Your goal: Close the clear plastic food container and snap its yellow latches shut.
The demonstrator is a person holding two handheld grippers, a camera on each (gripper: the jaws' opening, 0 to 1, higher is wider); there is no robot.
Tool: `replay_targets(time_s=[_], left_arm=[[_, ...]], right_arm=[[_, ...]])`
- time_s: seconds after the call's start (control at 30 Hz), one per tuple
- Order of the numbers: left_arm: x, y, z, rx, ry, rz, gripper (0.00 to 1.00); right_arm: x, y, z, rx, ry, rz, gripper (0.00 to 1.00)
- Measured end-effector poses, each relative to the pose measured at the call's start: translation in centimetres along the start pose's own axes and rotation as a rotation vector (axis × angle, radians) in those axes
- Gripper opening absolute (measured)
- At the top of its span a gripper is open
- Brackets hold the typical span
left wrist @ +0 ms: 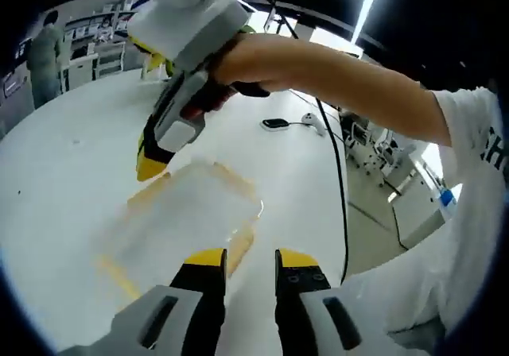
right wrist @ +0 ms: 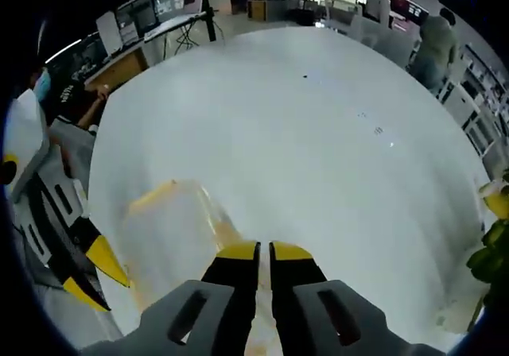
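Observation:
The clear plastic container [left wrist: 187, 221] lies on the white table [left wrist: 64, 157] with its lid on top and pale yellow latches [left wrist: 241, 246] along its sides. In the left gripper view my left gripper [left wrist: 252, 258] hovers open just short of the container's near edge. A hand brings my right gripper [left wrist: 148, 162] in from above, with its yellow tips shut and down at the container's far left latch. In the right gripper view my right gripper [right wrist: 264, 250] is shut, right beside the container [right wrist: 171, 229]. The left gripper [right wrist: 95, 276] stands open at the left.
A black device [left wrist: 275, 123], a white object [left wrist: 315, 121] and a black cable [left wrist: 340, 181] lie toward the table's right edge. The person's arm [left wrist: 342, 78] crosses above. People [right wrist: 436, 38] stand beyond the table. A green plant [right wrist: 493, 249] sits at the right.

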State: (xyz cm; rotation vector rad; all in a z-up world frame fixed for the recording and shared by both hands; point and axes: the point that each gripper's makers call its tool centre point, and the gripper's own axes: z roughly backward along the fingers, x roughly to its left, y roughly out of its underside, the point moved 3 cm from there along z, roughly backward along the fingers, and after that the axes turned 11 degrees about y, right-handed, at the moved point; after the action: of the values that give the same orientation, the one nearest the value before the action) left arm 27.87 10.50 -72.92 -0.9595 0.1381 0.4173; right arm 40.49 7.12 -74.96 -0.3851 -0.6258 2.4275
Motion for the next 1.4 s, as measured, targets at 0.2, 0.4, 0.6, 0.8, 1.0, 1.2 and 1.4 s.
replay_targets(time_s=[0.2,0.4,0.6,0.8,1.0,1.2,1.4], left_arm=[[0.9,0.6,-0.7,0.072,-0.055,-0.181,0.25],[1.1,0.7,-1.2,0.118,-0.045,-0.33,0.27],[1.3,0.4,-1.2,0.139,-0.042,-0.437,0.33],[1.7,0.7,-1.5,0.181,-0.043,-0.509,0.32],[1.8,1.3,-1.9,0.21,-0.05,-0.533,0.3],[1.8,1.3,-1.8,0.223,-0.057,-0.59,0.29],[1.7,1.3,-2.1,0.227,-0.061,-0.622,0.29]], right_arm=[[0.7,-0.6,1.2,0.009,-0.041,0.073,0.12],[2.3,0.4,1.7,0.089,-0.141,0.164,0.26],[2.3,1.0,1.4,0.116,-0.158,0.219,0.35],[2.9,0.8,1.3,0.119,-0.199,0.254,0.4],[3.2,1.2,0.8,0.154,-0.213,0.303,0.39],[3.9,1.1,1.0,0.163,-0.269,0.291,0.33],[4.0,1.1,1.0,0.177,-0.258,0.298,0.32]])
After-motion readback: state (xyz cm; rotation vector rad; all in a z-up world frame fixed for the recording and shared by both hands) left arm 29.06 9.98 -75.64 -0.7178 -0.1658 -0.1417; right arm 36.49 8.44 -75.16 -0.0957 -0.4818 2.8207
